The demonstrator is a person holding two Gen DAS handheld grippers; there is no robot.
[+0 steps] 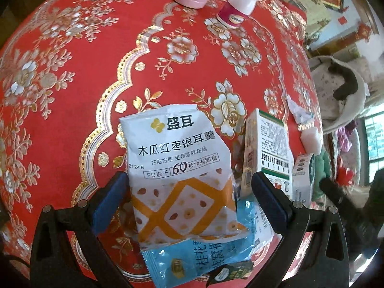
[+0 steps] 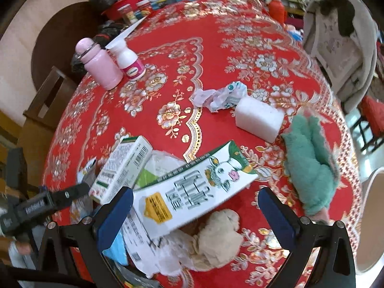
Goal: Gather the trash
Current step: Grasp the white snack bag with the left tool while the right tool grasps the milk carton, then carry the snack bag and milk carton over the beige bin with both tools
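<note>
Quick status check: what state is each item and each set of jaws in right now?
Left gripper: jaws open, astride the snack packet.
Snack packet: torn open, flat.
Right gripper: jaws open, over the long carton.
Long carton: flattened.
Pink bottle: upright, capped.
Paper wad: crumpled.

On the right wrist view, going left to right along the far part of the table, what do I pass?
Pink metal bottle → white plastic bottle with magenta label → crumpled white paper wrapper → white foam block → green fuzzy cloth.
</note>
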